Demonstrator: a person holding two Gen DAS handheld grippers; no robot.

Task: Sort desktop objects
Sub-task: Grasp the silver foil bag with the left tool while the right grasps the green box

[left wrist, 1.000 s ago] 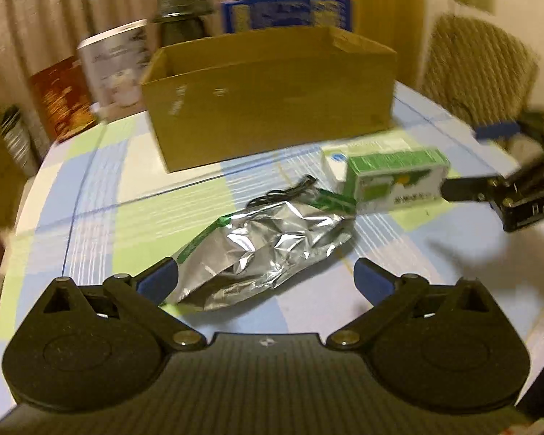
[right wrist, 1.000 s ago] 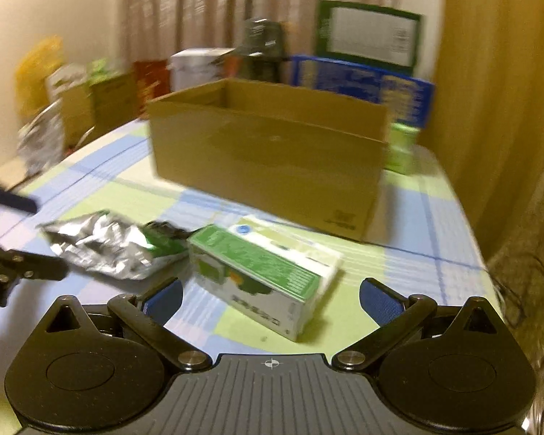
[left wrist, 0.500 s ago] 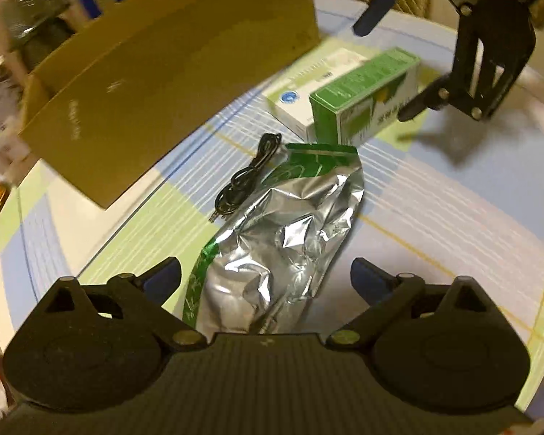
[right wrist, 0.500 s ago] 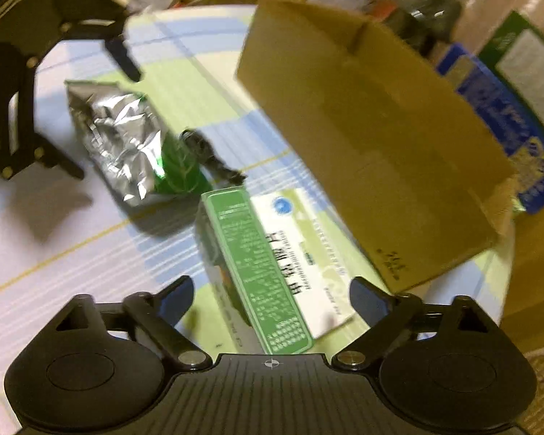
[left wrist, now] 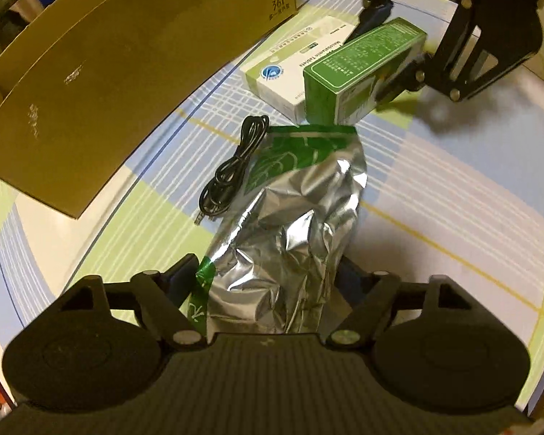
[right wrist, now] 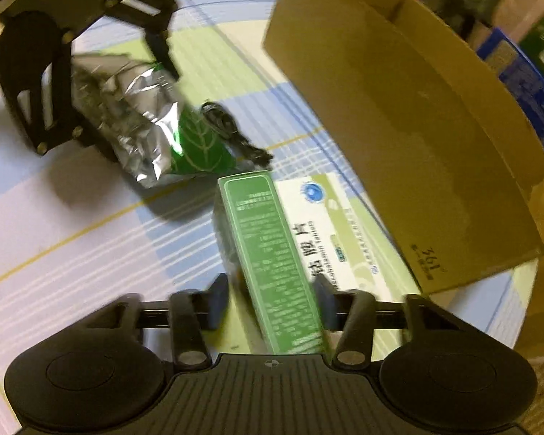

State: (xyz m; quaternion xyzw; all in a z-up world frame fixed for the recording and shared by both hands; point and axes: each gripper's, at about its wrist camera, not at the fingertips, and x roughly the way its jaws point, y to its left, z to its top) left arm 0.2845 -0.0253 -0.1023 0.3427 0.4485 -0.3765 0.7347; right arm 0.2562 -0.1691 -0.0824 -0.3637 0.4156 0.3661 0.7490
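A crumpled silver foil bag (left wrist: pixel 293 217) with a green end lies on the checked tablecloth. My left gripper (left wrist: pixel 268 275) is shut on its near end, and both fingers press its sides. The right wrist view shows the same bag (right wrist: pixel 137 108) at the upper left, held by that gripper (right wrist: pixel 134 105). A long green box (right wrist: pixel 268 246) leans against a flat white medicine box (right wrist: pixel 330 224). My right gripper (right wrist: pixel 270 302) is shut on the green box's near end. From the left wrist view the green box (left wrist: pixel 362 61) sits in the right gripper (left wrist: pixel 386 49).
A big open cardboard box (left wrist: pixel 108 83) stands behind the items, seen again as the cardboard box (right wrist: pixel 417 127) at the right. A coiled black cable (left wrist: pixel 232 170) lies between it and the bag. Bare tablecloth (left wrist: pixel 453 199) stretches to the right. Packages crowd the far edge.
Both grippers dropped toward the table and tilted down. The left fingers narrowed onto the foil bag. The right fingers narrowed onto the green box.
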